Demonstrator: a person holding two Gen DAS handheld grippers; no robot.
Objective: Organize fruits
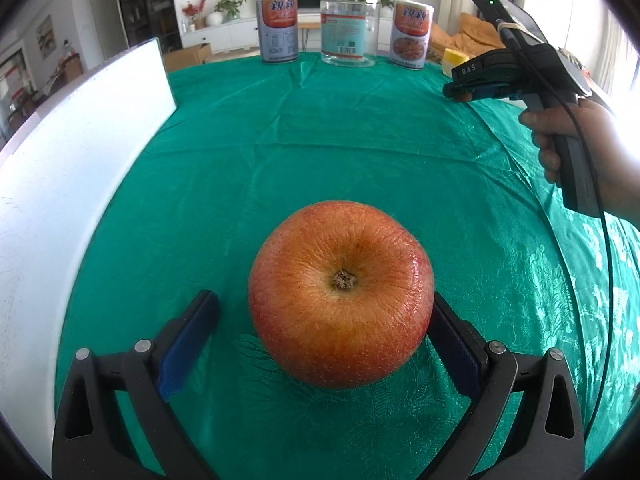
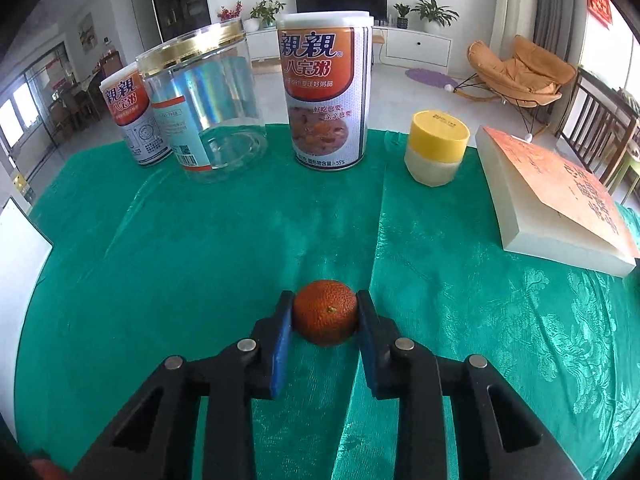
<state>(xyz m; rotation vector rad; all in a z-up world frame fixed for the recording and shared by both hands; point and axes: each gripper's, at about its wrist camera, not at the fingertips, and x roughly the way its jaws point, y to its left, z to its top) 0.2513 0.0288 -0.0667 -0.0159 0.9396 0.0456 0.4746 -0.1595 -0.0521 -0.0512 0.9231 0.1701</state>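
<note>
1. The small orange fruit [image 2: 325, 312], a mandarin by the look of it, is seen in the right wrist view sitting low in the picture, near the camera, on the green tabletop [image 2: 200, 240]. It is clamped between the two blue pads of the right gripper [image 2: 325, 316], whose fingers [image 2: 282, 332] are pressed against its left and right flanks.

2. The grasp is judged to be across the widest part of the fruit; that is well placed. Pressure should be kept just firm enough that the soft peel is not crushed.

3. A straight lift is advised before any sideways travel, so that the fruit is not dragged over the wrinkled cloth.

4. The apple [image 1: 341, 292] is seen in the left wrist view, resting on the tabletop between the fingers of the left gripper [image 1: 320, 320]. These stand released: a clear gap shows at the left pad [image 1: 188, 340], while contact at the right pad cannot be told for certain.

5. Before the apple is taken, the left gripper should be centred, since the fruit lies closer to the right finger.

6. Farther off, two printed cans [image 2: 326, 92], a clear jar [image 2: 204, 108] and a yellow-lidded tub [image 2: 436, 148] stand along the far edge, with a book [image 2: 556, 204] at the right. A wide berth should be kept from them while carrying.

7. No bowl or tray for the fruit is seen, so the destination cannot be told.
</note>
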